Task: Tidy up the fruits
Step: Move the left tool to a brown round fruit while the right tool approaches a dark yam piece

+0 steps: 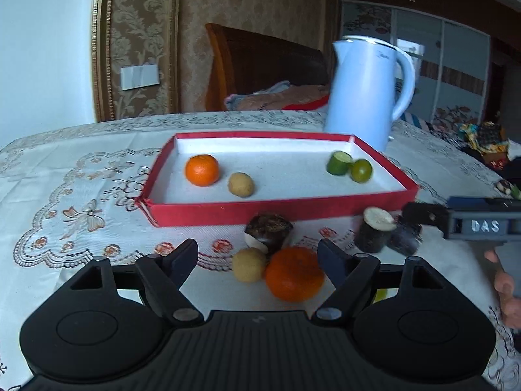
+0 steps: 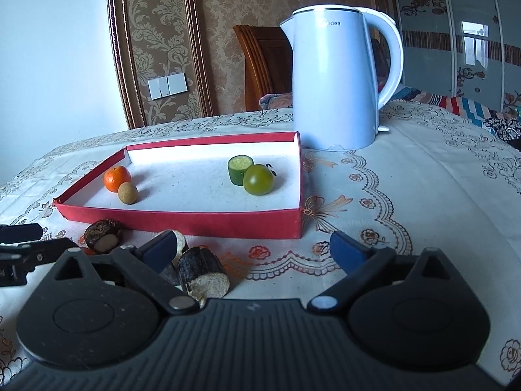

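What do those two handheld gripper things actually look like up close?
Both are matte black plastic with a ribbed middle plate, two round discs either side and silver pivot pins. The left gripper has dark fingers; the right gripper has blue finger pads. Seen from the left camera, the right one's side bears white raised letters "DAS". No cables show.

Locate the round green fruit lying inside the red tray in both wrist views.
Left wrist: round green fruit, right end of the red shallow cardboard tray.
Right wrist: same fruit, centre-right in the tray.
Shared landmark: cut green cucumber piece touching it; white electric kettle behind.
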`<state>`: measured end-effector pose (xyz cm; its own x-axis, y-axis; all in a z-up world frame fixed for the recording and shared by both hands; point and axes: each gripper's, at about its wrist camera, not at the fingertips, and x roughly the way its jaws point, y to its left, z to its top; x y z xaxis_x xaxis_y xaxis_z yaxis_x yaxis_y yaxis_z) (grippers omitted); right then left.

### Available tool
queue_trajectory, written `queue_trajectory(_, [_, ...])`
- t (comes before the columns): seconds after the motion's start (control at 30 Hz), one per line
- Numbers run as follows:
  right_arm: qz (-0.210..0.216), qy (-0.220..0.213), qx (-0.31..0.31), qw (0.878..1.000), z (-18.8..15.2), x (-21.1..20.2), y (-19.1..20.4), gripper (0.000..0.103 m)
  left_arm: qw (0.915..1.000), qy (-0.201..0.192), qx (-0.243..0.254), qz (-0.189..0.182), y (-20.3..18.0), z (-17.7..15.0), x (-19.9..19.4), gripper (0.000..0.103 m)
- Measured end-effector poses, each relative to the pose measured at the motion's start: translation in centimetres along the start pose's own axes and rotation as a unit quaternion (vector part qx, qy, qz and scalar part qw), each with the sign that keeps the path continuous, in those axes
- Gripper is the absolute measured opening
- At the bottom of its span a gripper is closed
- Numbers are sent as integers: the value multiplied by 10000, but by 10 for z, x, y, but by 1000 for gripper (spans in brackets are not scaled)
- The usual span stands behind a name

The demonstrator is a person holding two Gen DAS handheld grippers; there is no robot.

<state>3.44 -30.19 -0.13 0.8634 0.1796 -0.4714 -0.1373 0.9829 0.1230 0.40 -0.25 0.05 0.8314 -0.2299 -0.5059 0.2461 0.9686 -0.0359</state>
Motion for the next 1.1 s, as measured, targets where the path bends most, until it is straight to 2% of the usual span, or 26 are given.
queue_trajectory(0.23, [-17,38,18,10000,-1,1,0,100,9994,112,307,74,-9,-7,3,81])
queue_trajectory(0.4, [-36,69,60,10000,-1,2,-2,102,9998,97,108,102,-1,-5,3,82])
queue_trajectory(0.47, [-38,69,79,9999,-1,2,-2,103,9997,-40,16,242,3,-3,-1,82])
queue_trajectory(0.6, [-38,59,94,9999,0,2,-2,103,9938,-419,-464,916,23,3,-10,81])
queue_trajectory(0.7, [-37,61,84,9999,0,1,-2,103,9917,-338,-1000,737,44,6,-12,81])
queue_trajectory(0.8, [-34,69,82,9999,-1,1,-2,103,9917,-97,-1202,452,54,6,-8,81])
queue_trajectory(0.83, [-36,74,84,9999,-1,1,-2,103,9921,-38,-1196,389,55,5,-8,81])
queue_trajectory(0.93, [-37,70,92,9999,-1,1,-2,103,9929,-20,-1084,495,53,2,-10,81])
queue_trajectory(1.03, [-40,89,84,9999,-1,1,-2,103,9949,115,-928,370,48,-2,-7,81])
queue_trajectory(1.1, [-39,91,86,9999,-1,1,-2,103,9959,183,-755,460,43,-3,-4,81])
